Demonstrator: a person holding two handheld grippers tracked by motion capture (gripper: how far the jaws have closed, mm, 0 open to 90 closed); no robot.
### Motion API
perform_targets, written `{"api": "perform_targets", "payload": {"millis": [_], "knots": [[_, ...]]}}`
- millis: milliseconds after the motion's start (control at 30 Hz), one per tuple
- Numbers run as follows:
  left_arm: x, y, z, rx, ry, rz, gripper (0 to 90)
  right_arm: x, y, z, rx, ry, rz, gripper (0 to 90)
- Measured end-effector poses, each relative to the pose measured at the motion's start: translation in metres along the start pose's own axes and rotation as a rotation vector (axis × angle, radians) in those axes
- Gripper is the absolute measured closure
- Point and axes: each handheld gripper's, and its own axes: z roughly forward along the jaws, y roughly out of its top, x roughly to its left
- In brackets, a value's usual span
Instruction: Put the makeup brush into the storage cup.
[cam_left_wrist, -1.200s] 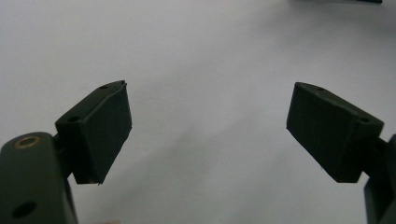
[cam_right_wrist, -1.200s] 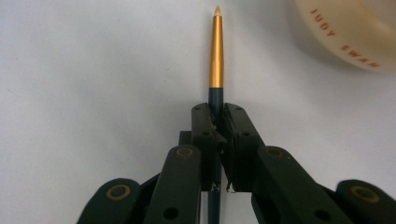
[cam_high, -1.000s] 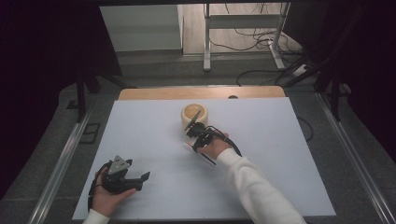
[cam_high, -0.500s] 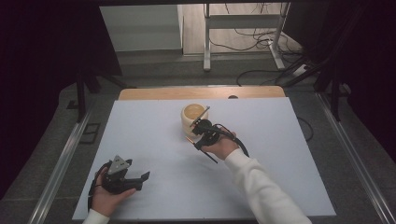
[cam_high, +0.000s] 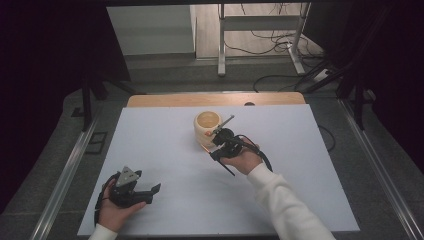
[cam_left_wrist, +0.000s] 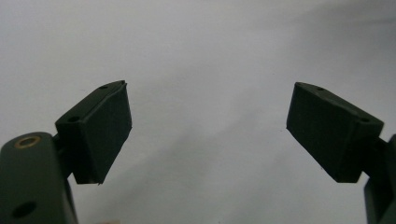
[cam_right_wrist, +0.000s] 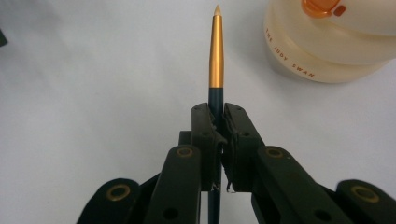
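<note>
A person sits at a table (cam_high: 150, 130) covered by a white sheet, with a two-jaw gripper in each hand.

The right gripper (cam_right_wrist: 218, 116) is clenched on a thin paintbrush (cam_right_wrist: 216, 51). Its jaws press on the dark handle from both sides. Ahead of them the brush runs on into a gold metal sleeve and ends in a small pale pointed tip. In the right gripper view the tip hangs over bare white sheet, apart from everything else. The dark handle also runs back down between the jaws' arms.

From the high view, the right gripper (cam_high: 223, 141) sits near the middle of the table, just on the near side of a round cream-coloured cup (cam_high: 206, 126). The brush (cam_high: 223, 123) slants away from the hand, and from this angle it passes close by the cup's right edge. Whether it touches the cup I cannot tell from there. In the right gripper view the cup (cam_right_wrist: 327, 42) stands to the upper right of the brush, clearly apart from the tip, with small printed lettering around its side and an orange mark on it.

The left gripper (cam_high: 134, 188) rests at the near left part of the table, well apart from the cup and the brush. Its jaws stand wide apart, released, with nothing between them; in its own view the left gripper (cam_left_wrist: 208, 130) has only bare white sheet beyond it.
</note>
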Motion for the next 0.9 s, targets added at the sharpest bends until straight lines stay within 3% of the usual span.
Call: {"api": "perform_targets", "payload": {"millis": [433, 700, 900], "knots": [[-0.001, 0.001, 0.001, 0.001, 0.002, 0.001, 14.8, -0.007, -0.018, -0.008, -0.055, 0.061, 0.029, 83.6], [-0.003, 0.002, 0.002, 0.004, 0.004, 0.003, 14.9, -0.01, -0.027, -0.018, -0.111, 0.073, 0.042, 83.6], [-0.004, 0.002, 0.002, -0.001, 0.004, 0.005, 14.9, -0.014, -0.034, -0.017, -0.119, 0.08, 0.052, 83.6]]}}
